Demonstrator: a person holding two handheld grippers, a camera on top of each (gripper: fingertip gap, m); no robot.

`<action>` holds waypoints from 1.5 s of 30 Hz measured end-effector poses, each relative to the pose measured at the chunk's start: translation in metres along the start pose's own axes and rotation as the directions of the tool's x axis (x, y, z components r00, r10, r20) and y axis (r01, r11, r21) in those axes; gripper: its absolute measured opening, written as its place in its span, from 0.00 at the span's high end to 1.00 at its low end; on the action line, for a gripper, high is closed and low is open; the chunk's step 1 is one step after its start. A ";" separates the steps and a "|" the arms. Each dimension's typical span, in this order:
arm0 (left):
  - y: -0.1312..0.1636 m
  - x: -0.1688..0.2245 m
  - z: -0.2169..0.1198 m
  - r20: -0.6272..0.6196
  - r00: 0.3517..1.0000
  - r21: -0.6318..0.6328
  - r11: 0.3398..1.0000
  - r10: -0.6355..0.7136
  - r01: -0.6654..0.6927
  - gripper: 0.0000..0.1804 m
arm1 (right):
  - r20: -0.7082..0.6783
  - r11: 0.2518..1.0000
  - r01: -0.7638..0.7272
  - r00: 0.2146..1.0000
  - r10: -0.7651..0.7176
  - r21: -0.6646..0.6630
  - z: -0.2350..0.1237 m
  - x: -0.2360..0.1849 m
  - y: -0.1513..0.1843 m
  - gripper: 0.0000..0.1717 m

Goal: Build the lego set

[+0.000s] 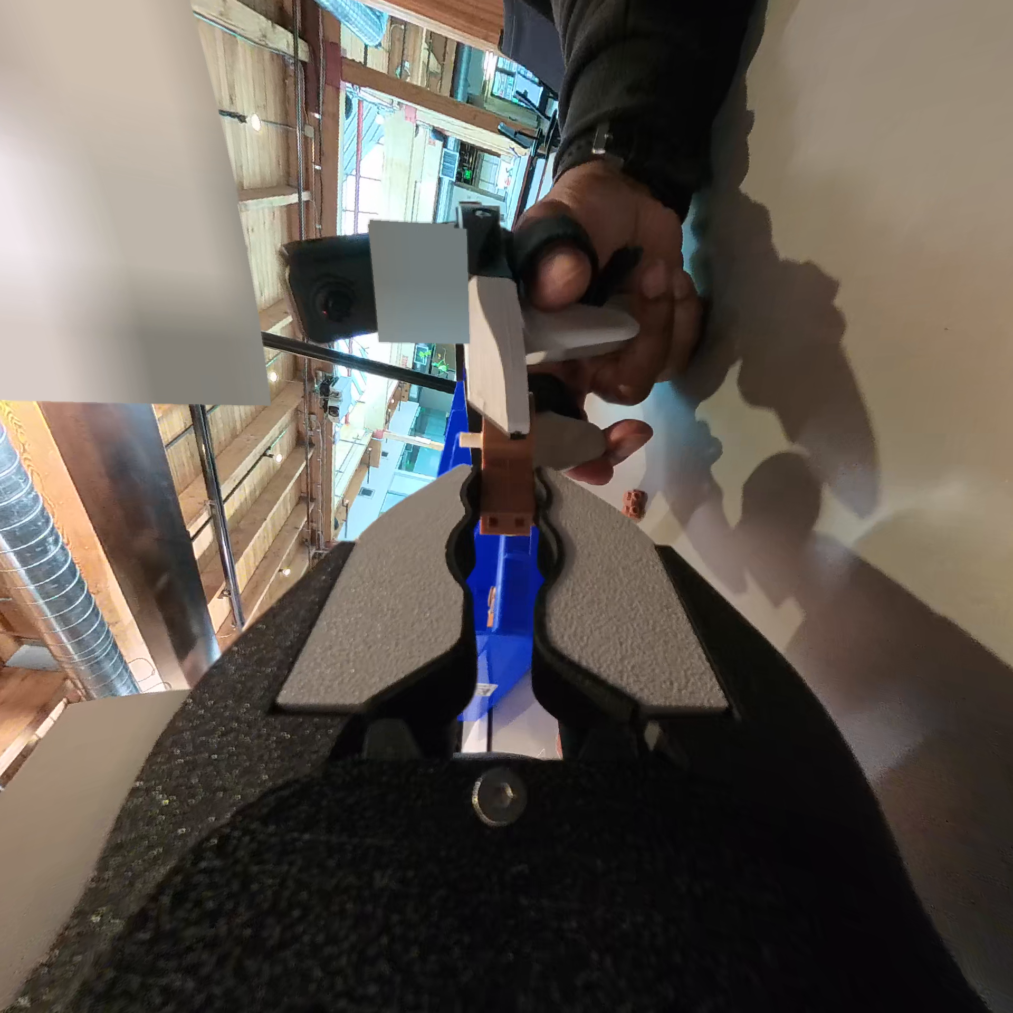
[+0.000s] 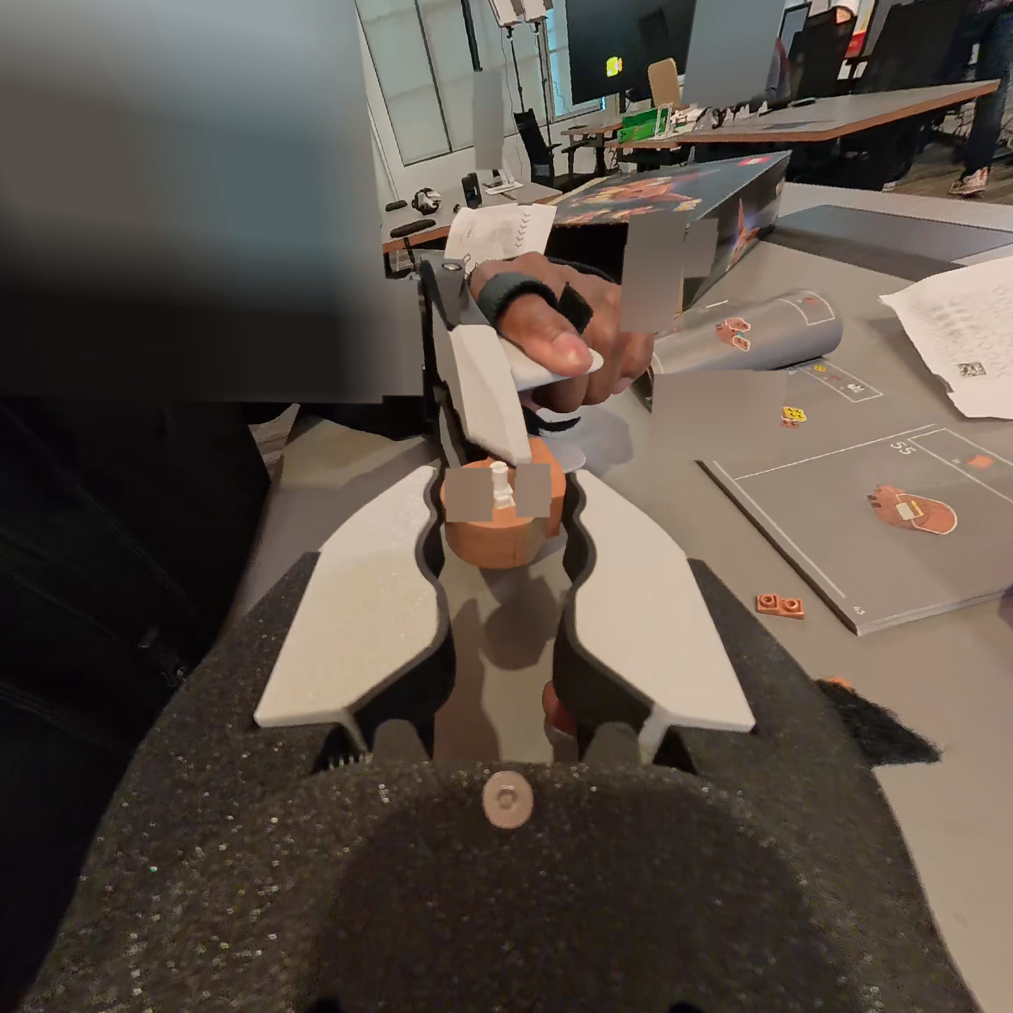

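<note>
Grey table [image 2: 712,685] | both tools clamp brown brick model [image 2: 493,540] | booklet [image 2: 855,526] print unreadable

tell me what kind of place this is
Probably an open office or lab workspace: desks with large monitors and office chairs behind, and a grey table holding an open instruction booklet and loose toy bricks.

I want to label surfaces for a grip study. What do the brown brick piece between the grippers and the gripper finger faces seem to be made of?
Brown brick piece: apparently hard moulded plastic, smooth, crisp-edged, satin sheen. Right gripper finger faces: apparently matte grey plastic, finely grainy, perhaps printed; dark wavy inner pads might be rubber.
</note>
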State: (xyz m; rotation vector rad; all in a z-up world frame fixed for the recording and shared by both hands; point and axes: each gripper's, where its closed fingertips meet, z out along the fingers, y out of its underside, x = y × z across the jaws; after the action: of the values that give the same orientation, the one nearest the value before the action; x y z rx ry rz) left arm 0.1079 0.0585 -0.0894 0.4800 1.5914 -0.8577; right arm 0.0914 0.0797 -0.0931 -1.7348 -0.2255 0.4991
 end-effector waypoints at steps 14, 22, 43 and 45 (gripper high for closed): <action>-0.004 0.006 0.003 -0.016 1.000 0.006 1.000 0.019 -0.019 0.91 | -0.001 0.999 0.047 0.999 -0.048 -0.024 -0.002 -0.001 0.003 0.68; -0.005 0.000 0.000 0.021 0.997 -0.001 0.998 0.069 -0.069 0.91 | 0.024 0.999 0.031 0.999 -0.032 0.025 -0.008 -0.005 -0.003 0.66; -0.021 -0.002 -0.001 0.051 0.991 0.053 0.990 0.125 -0.128 0.91 | 0.089 0.994 0.106 0.990 -0.109 0.040 -0.011 -0.022 -0.005 0.77; -0.024 -0.003 -0.001 0.055 0.991 0.062 0.990 0.121 -0.124 0.91 | 0.104 0.993 0.110 0.988 -0.114 0.045 -0.012 -0.024 -0.006 0.77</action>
State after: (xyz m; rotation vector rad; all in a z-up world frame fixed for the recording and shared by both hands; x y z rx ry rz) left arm 0.0905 0.0445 -0.0805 0.5921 1.4748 -0.8241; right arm 0.0758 0.0604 -0.0805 -1.6488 -0.3847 0.5111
